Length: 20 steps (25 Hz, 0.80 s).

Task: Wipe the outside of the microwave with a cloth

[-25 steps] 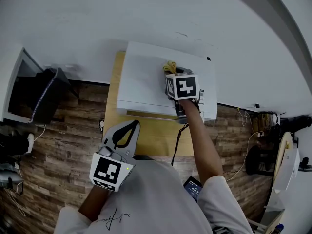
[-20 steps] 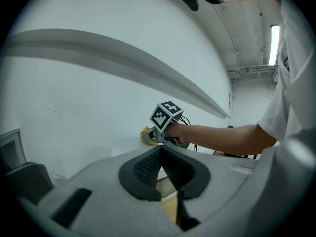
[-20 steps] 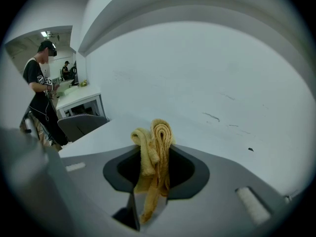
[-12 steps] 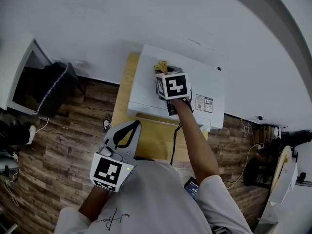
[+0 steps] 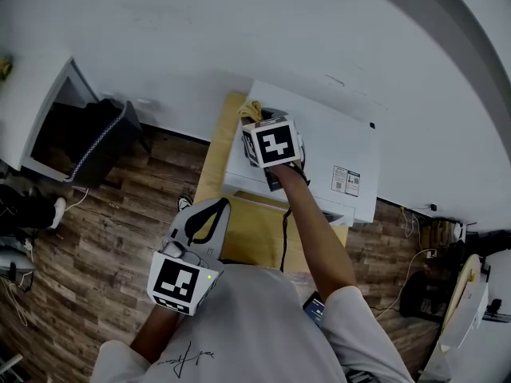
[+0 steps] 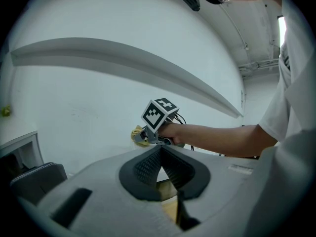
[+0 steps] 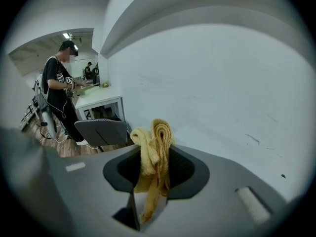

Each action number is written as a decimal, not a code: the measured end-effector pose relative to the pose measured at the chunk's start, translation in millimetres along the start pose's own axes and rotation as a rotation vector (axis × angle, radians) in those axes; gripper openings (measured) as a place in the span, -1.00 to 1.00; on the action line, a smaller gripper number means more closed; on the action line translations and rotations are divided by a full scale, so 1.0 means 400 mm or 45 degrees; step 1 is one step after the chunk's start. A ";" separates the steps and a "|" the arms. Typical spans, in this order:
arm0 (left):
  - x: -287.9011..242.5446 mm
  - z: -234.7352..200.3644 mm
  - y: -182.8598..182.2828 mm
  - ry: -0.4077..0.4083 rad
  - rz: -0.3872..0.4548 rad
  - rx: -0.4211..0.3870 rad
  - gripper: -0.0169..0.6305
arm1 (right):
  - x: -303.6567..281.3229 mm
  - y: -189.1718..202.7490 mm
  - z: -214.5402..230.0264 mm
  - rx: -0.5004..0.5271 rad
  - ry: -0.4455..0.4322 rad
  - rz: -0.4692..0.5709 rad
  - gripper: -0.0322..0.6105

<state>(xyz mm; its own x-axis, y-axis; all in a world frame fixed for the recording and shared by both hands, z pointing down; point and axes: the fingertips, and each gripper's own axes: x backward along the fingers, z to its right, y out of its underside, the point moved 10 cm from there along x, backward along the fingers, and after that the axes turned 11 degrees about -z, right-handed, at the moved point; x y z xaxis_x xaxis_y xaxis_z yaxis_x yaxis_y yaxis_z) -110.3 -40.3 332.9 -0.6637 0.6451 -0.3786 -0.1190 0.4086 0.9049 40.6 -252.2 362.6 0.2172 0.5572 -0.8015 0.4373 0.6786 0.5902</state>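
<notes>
1. Wood-plank floor (image 5: 120,214) runs up to a white wall (image 5: 239,30), and a wooden tabletop (image 5: 251,242) stands against that wall with the white microwave (image 5: 335,146) on it.
2. Your right gripper (image 7: 157,154) reaches out over the microwave's top, near its far left corner in the head view.
3. Its jaws are clamped on the yellow cloth (image 5: 251,112). In the right gripper view the cloth stands bunched between them, one rolled fold and one looser fold sticking up past the tips, and a strip hanging down behind.
4. Whether the cloth touches the microwave's top, you cannot tell from these views.
5. Your left gripper (image 5: 214,210) is held low and close to your body, over the near edge of the tabletop and well apart from the microwave.
6. Its jaws are together with nothing between them; the pads meet at the tips in the left gripper view.
7. A dark chair (image 5: 96,138) sits by a white desk (image 5: 32,94) off to your left.
8. A person (image 7: 59,93) stands far back in the right gripper view.
</notes>
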 end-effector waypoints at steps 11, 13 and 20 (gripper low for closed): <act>-0.008 0.037 0.004 0.058 -0.038 -0.035 -0.98 | 0.093 0.031 0.015 -0.085 -0.202 0.170 -0.51; -0.012 0.053 0.007 0.082 -0.056 -0.052 -0.98 | 0.118 0.053 0.044 -0.114 -0.180 0.178 -0.51; -0.038 0.112 0.014 0.175 -0.079 -0.103 -0.98 | 0.219 0.163 0.167 -0.201 -0.025 0.179 -0.50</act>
<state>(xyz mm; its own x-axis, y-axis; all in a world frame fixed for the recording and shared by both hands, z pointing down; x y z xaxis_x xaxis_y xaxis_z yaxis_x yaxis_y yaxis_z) -68.0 -18.7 335.1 -0.7473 0.5236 -0.4091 -0.2184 0.3879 0.8955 146.4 -191.1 324.3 0.2838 0.6431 -0.7112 0.2598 0.6624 0.7026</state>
